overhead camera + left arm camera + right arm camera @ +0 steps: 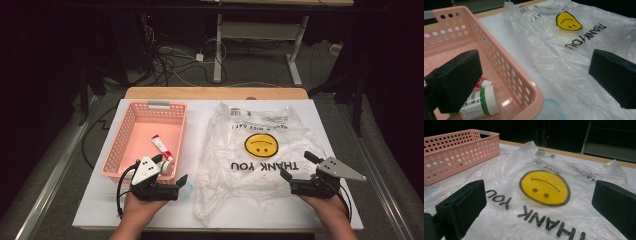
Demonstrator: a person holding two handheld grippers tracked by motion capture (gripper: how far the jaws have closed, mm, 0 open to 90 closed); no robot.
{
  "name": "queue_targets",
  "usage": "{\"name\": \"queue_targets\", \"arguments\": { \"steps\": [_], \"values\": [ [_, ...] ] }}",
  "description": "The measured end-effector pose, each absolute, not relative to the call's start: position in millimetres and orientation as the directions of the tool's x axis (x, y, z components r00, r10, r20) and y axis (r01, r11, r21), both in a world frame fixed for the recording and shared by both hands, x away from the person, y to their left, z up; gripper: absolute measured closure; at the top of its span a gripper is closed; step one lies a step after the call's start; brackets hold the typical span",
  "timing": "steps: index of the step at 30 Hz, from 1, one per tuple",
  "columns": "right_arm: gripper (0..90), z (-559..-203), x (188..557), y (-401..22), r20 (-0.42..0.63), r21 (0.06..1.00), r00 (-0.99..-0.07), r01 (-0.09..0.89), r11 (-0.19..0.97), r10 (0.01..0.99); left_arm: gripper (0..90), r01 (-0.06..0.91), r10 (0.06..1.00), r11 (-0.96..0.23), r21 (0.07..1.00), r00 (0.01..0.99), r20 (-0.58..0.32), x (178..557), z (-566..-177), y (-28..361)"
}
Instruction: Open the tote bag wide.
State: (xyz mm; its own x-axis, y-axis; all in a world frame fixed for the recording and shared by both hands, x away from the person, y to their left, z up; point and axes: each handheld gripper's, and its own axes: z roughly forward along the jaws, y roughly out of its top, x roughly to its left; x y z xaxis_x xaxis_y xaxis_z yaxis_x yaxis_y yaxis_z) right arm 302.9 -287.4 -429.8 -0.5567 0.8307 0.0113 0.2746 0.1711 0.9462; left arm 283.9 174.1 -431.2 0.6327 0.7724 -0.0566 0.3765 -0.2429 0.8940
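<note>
At your left, the pink basket (131, 131) runs lengthwise away from you, a red-and-white tube (161, 146) lying aslant inside. Your left gripper (183, 183) hovers low at its near corner, pointing rightward, jaws wide apart and holding nothing; its own view adds a green-banded white bottle (482, 103) in the basket. The plastic bag (255, 150) lies flat mid-table, print upside down to you. Your right gripper (297, 166), empty and fully spread, sits over its near right edge.
</note>
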Motion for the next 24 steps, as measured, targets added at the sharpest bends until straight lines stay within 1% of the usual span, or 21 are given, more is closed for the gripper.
{"name": "queue_targets", "arguments": {
  "steps": [16, 19, 21, 24],
  "values": [
    [0.0, -427.3, 299.2, -285.1, -0.003, 0.944, -0.561, 0.272, 0.188, 0.828, 0.0, 0.389, 0.779, -0.251, 0.886, 0.624, -0.054, 285.6, -431.3, 174.8],
    [0.0, -427.1, 298.7, -286.3, -0.005, 0.943, -0.559, 0.273, 0.190, 0.829, 0.0, 0.395, 0.777, -0.236, 0.888, 0.625, -0.072, 285.4, -431.0, 175.2],
    [0.0, -427.1, 297.3, -286.6, 0.004, 0.941, -0.552, 0.284, 0.183, 0.834, 0.0, 0.405, 0.772, -0.207, 0.891, 0.627, -0.106, 285.5, -430.3, 176.0],
    [0.0, -427.3, 297.7, -288.6, -0.006, 0.942, -0.549, 0.278, 0.189, 0.836, 0.0, 0.404, 0.769, -0.237, 0.883, 0.634, -0.084, 285.4, -429.9, 172.3]
  ]
}}
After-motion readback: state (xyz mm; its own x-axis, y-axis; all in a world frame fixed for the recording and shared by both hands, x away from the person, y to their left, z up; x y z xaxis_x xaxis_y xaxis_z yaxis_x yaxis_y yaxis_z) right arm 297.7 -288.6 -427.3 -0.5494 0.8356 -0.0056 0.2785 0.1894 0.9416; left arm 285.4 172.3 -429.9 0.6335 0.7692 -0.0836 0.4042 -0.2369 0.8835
